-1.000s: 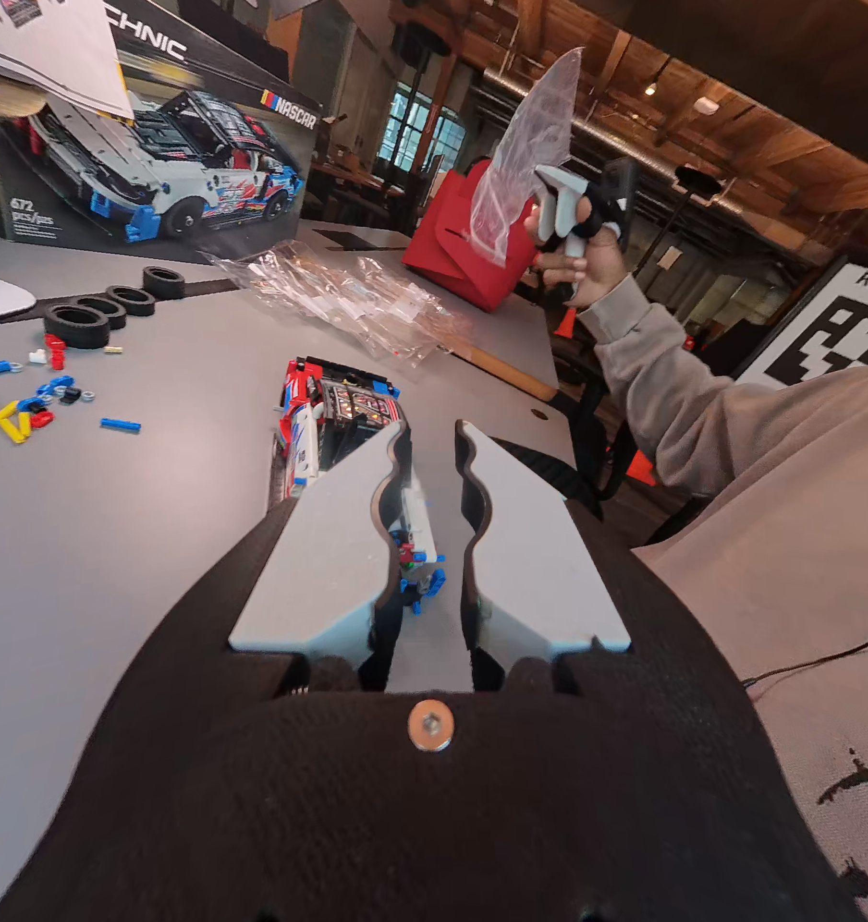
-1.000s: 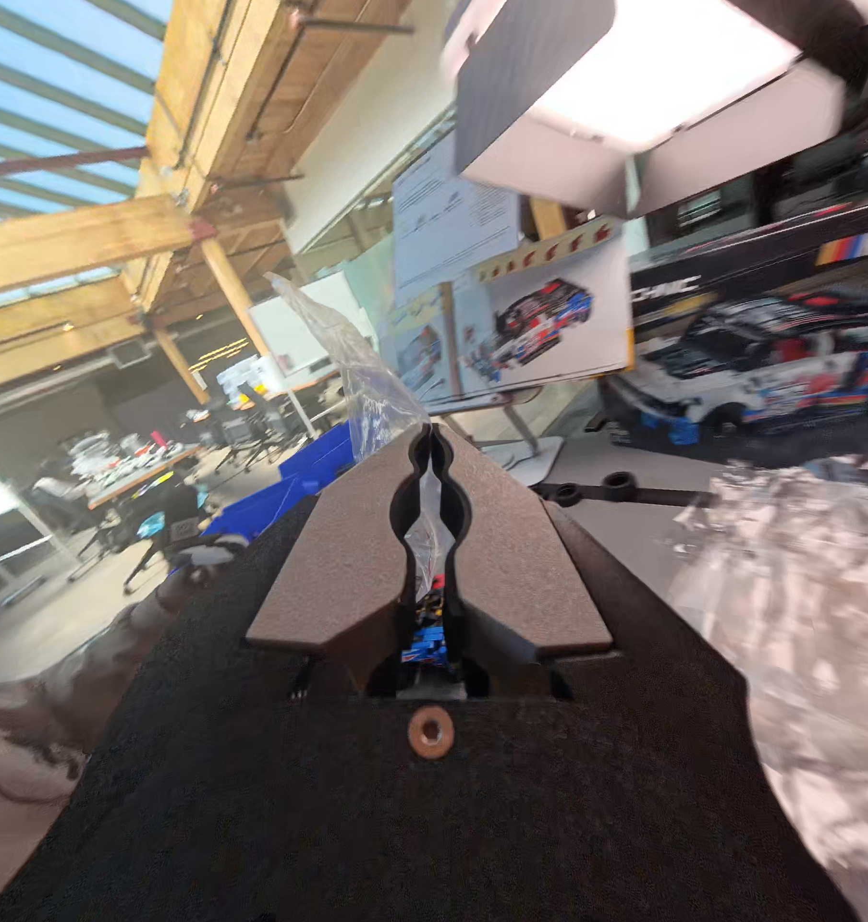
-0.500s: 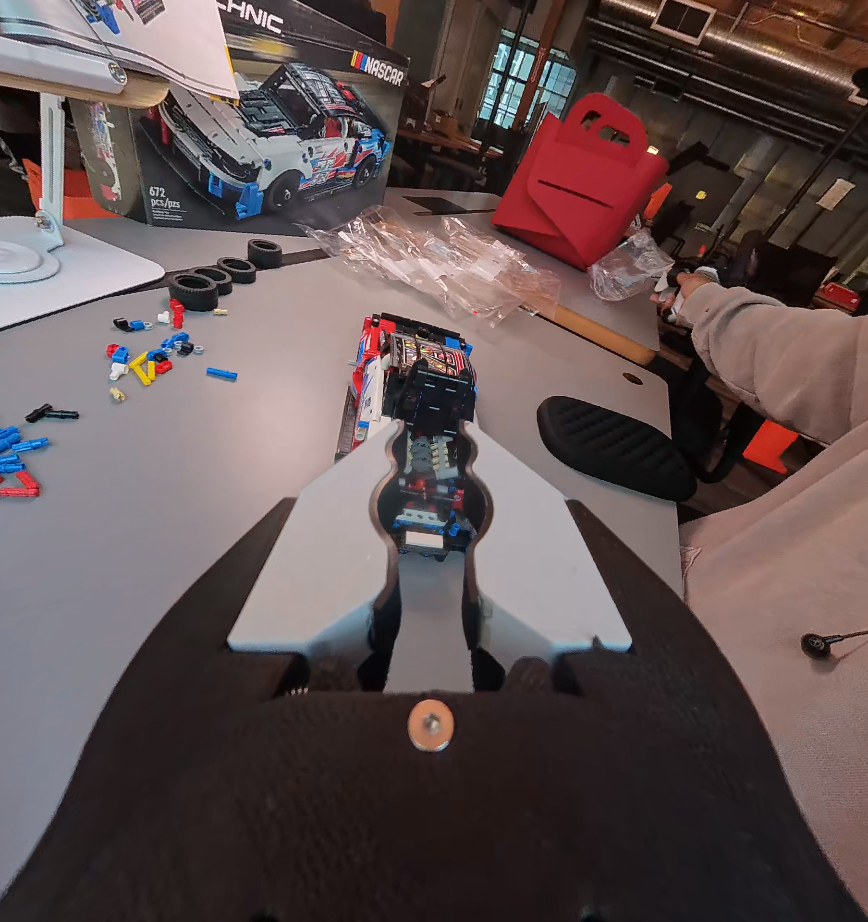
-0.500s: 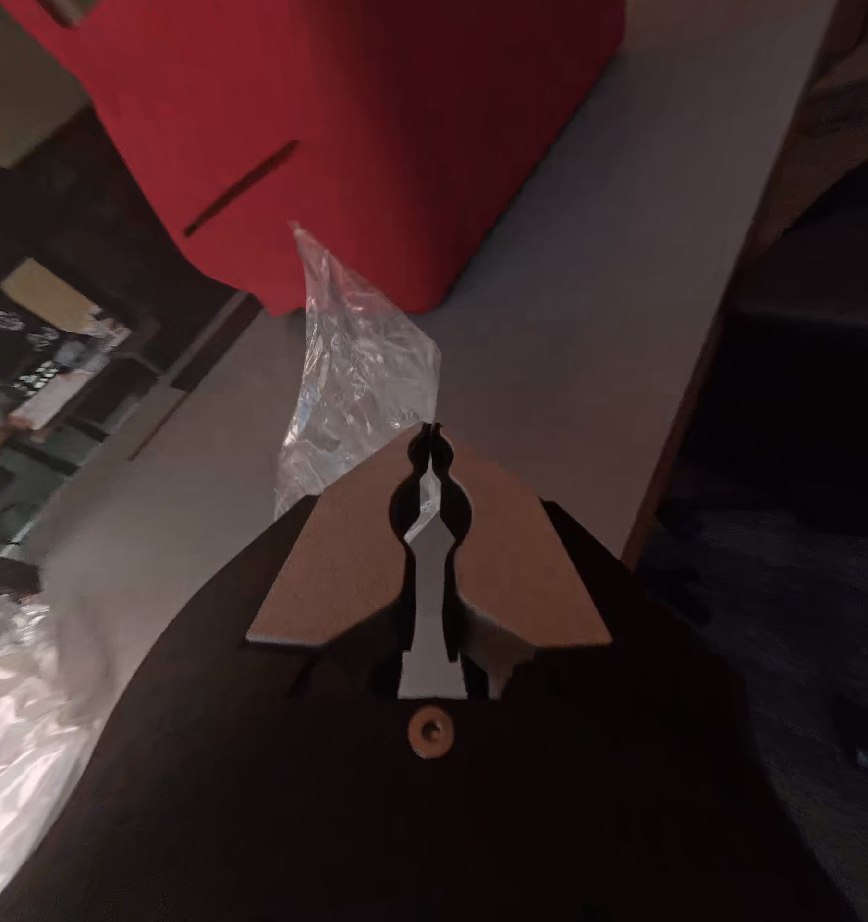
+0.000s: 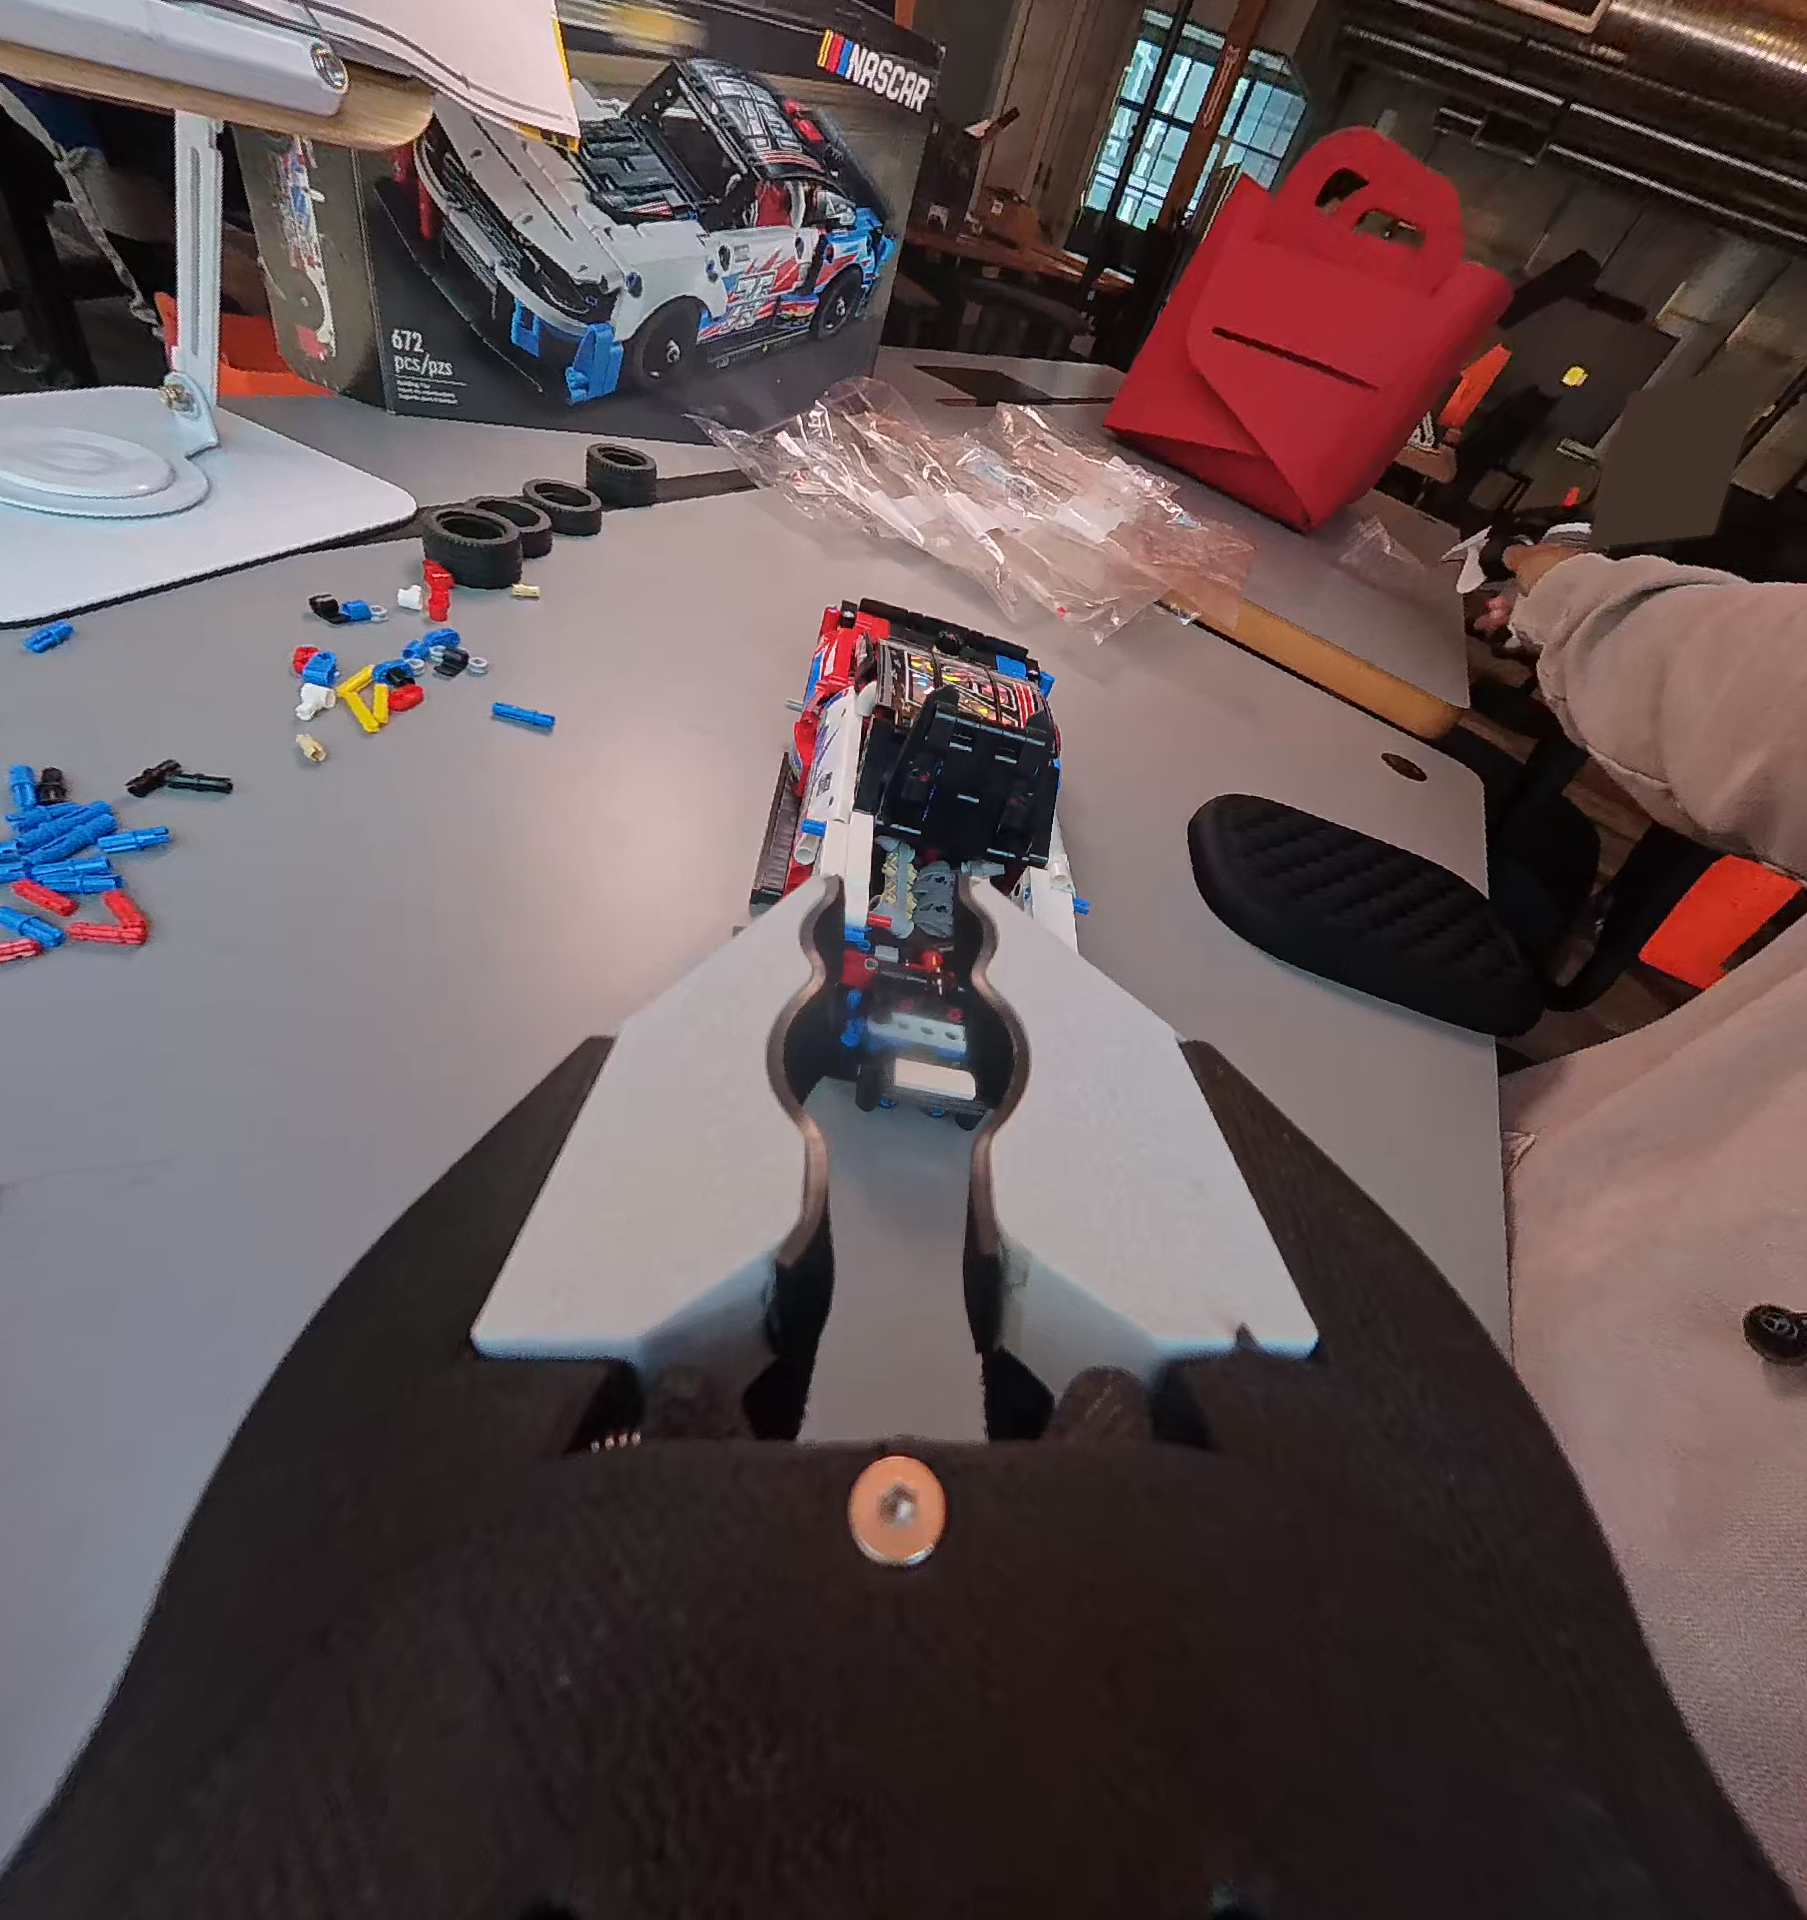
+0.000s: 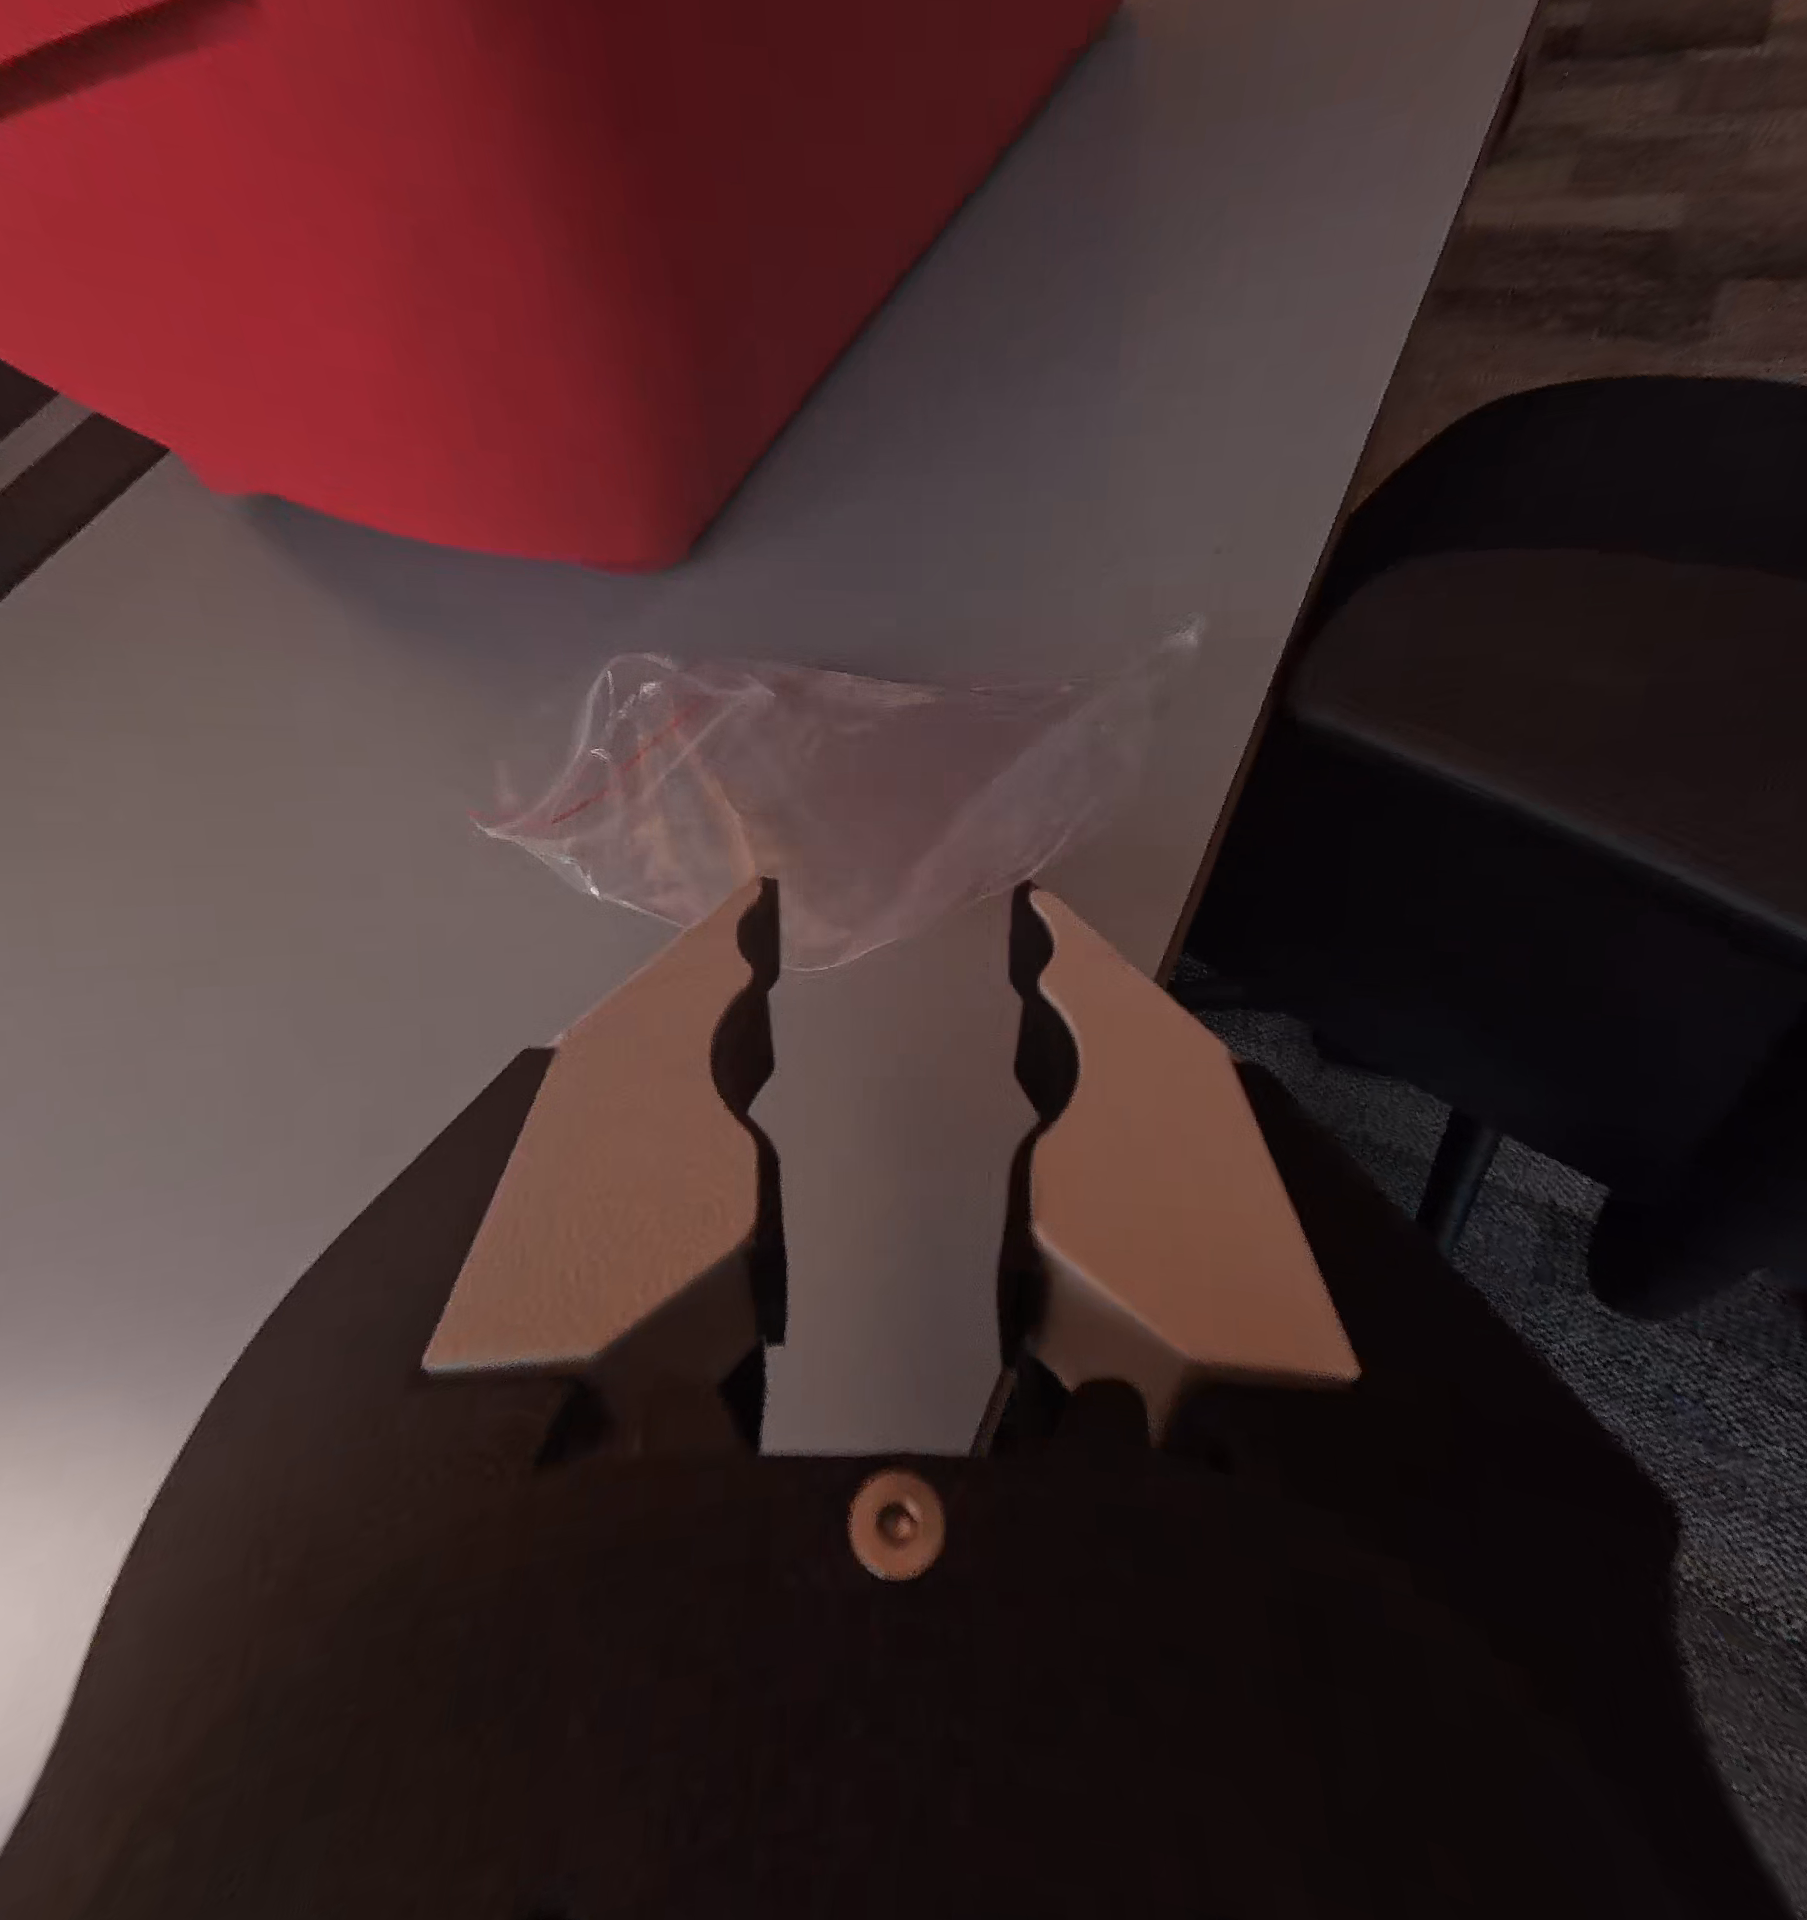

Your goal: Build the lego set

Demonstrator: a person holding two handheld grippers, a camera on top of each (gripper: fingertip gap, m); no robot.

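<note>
Half a second ago your right gripper (image 6: 894, 904) pinched the clear plastic bag (image 6: 837, 800); now its fingers stand well apart and the bag lies loose on the grey table (image 6: 255, 831), touching the left fingertip at 12 o'clock of the gripper. Your left gripper (image 5: 899, 899) has hardly shifted — its fingers are apart, with a gap between them through which the near end of the lego car (image 5: 930, 790) shows; whether they touch it you cannot tell from here.

Your right arm, in a beige sleeve (image 5: 1688, 686), reaches out at 2 o'clock of the left wrist view, the hand and gripper small and partly cut off behind the table edge. The right gripper points down at the table's corner.

Beyond the bag, at 11 o'clock, the red felt bag (image 6: 463, 260) fills the frame, cropped at the top. A black chair (image 6: 1564, 727) sits off the edge at 3 o'clock, dim and hard to read.

On the left view — loose lego pieces (image 5: 57, 862) at 9 o'clock, four black tyres (image 5: 535, 514) at 11, empty plastic wrappers (image 5: 982, 499) at 1, and the set's box (image 5: 618, 229) behind. A dark workshop room lies past it.
</note>
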